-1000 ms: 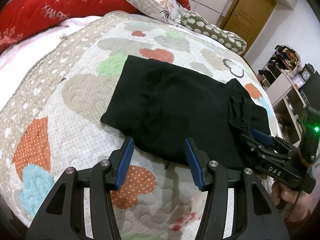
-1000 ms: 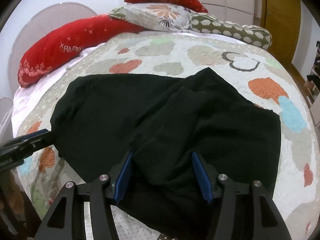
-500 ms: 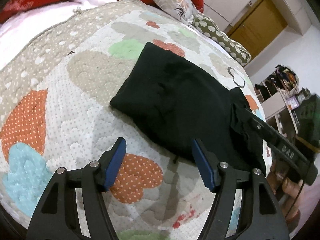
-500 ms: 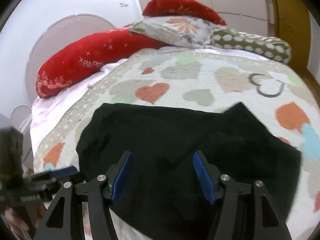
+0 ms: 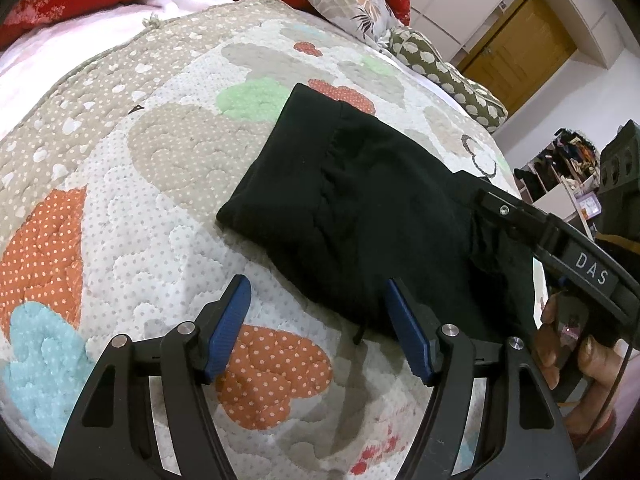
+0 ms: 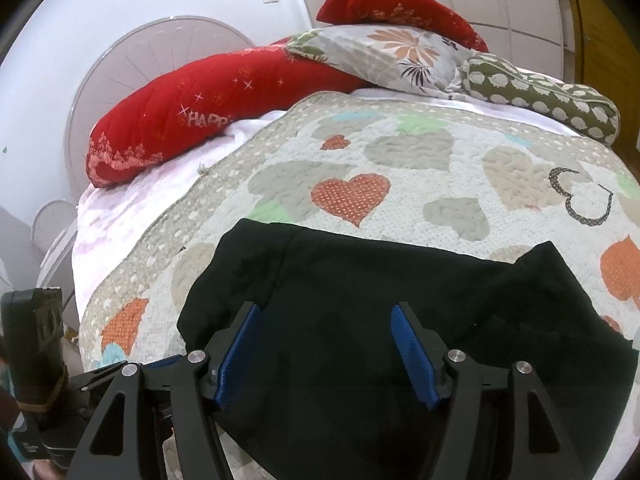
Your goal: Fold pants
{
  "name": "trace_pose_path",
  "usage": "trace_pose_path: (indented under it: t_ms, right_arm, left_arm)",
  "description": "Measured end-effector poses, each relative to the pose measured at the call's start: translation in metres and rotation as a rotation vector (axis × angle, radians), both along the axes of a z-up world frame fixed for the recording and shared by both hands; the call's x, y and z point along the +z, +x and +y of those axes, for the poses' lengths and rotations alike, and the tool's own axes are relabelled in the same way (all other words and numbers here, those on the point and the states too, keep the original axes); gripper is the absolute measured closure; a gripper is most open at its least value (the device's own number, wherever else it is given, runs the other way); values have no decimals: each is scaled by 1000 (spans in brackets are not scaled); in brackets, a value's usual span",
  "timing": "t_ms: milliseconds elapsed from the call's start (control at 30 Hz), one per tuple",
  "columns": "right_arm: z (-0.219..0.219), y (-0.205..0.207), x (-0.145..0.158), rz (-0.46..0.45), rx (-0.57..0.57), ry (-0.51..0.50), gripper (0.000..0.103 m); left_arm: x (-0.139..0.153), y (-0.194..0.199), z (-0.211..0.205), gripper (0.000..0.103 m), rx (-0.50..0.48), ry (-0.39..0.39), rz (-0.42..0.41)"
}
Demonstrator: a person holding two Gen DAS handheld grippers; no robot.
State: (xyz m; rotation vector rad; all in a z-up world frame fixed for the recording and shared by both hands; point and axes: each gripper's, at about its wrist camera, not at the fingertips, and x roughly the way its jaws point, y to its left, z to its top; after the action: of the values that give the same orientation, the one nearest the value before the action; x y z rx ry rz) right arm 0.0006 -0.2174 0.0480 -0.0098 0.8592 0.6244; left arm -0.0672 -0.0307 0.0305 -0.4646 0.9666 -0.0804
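Black pants [image 5: 360, 200] lie folded into a rough rectangle on the heart-patterned quilt [image 5: 140, 160]. My left gripper [image 5: 316, 284] hovers over the quilt at the pants' near edge. Its jaws are opening and nothing is between them. In the right wrist view the pants [image 6: 400, 300] fill the lower half. My right gripper [image 6: 324, 310] hangs above them, its jaws opening and clear of the cloth. The right tool's black arm [image 5: 560, 240] crosses the pants' right end, held by a hand [image 5: 584, 356].
Red pillows [image 6: 208, 116], a floral pillow [image 6: 400, 52] and a green dotted bolster [image 6: 540, 96] line the head of the bed. A wooden door [image 5: 520, 56] and cluttered shelves [image 5: 568, 160] stand beyond the bed's right side. The left tool's housing [image 6: 36, 332] sits at lower left.
The left jaws have spread wider and that view has rolled. The right gripper has drawn back and up off the pants, which now look flatter and farther away.
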Motion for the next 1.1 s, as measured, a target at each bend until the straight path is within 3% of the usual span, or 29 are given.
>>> trace_pose_path:
  t_ms: [233, 400, 500, 767, 900, 933, 1100]
  right_arm:
    - [-50, -21, 5, -50, -107, -7, 37]
    - [-108, -33, -9, -6, -251, -18, 37]
    - [-115, -43, -18, 18, -239, 0, 37]
    - [-89, -58, -39, -51, -123, -106, 38]
    - [-91, -39, -43, -61, -169, -95, 61]
    - [-92, -36, -40, -70, -170, -88, 73]
    - [-98, -47, -18, -46, -116, -8, 82]
  left_arm:
    - [-2, 7, -6, 29, -14, 25, 0]
    - [-4, 15, -11, 29, 0, 37, -3]
    - [-4, 18, -14, 29, 2, 49, -1]
    - [-5, 18, -15, 29, -2, 50, -4]
    - [-4, 17, -17, 29, -5, 61, -4]
    - [-4, 16, -17, 29, -6, 58, -4]
    - [-4, 15, -14, 29, -8, 40, -1]
